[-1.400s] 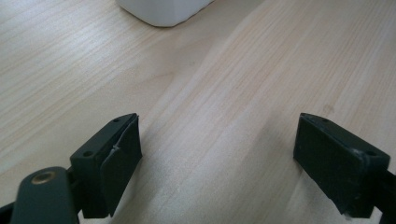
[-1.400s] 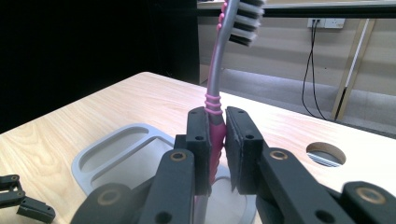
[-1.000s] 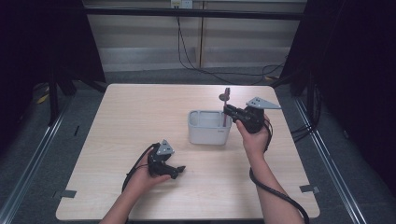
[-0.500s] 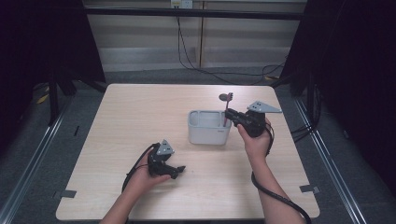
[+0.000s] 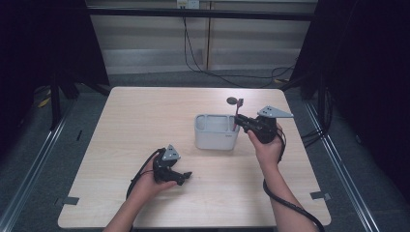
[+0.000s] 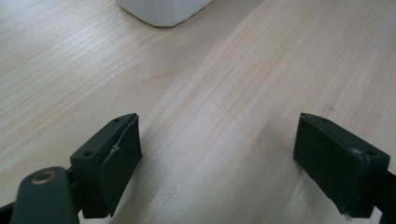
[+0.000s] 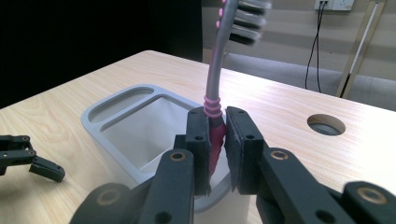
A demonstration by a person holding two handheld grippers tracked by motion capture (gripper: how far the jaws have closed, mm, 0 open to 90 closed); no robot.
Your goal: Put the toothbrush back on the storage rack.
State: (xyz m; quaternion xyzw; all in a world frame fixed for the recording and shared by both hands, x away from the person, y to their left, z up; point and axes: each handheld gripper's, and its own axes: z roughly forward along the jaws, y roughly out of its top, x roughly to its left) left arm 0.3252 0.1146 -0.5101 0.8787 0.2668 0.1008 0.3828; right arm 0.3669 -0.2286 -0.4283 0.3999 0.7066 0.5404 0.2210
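— The right gripper (image 7: 216, 140)?
— Pinching a pink-handled toothbrush (image 7: 219, 93), upright at the near rim of the grey holder (image 5: 216, 131).
— The left gripper (image 5: 183, 176)?
— Jaws spread, resting on the bare table.
— The surface?
— A pale wooden table (image 5: 145, 121) with a round hole (image 7: 326, 124). Dark curtains either side, cables trailing down the back wall.

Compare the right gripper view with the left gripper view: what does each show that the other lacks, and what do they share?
Right gripper view: the shut right gripper clamping an upright pink-and-grey toothbrush, plus a round hole in the tabletop. Left gripper view: the open left gripper, nothing between its jaws. Shared: the pale wooden table and the grey plastic holder.
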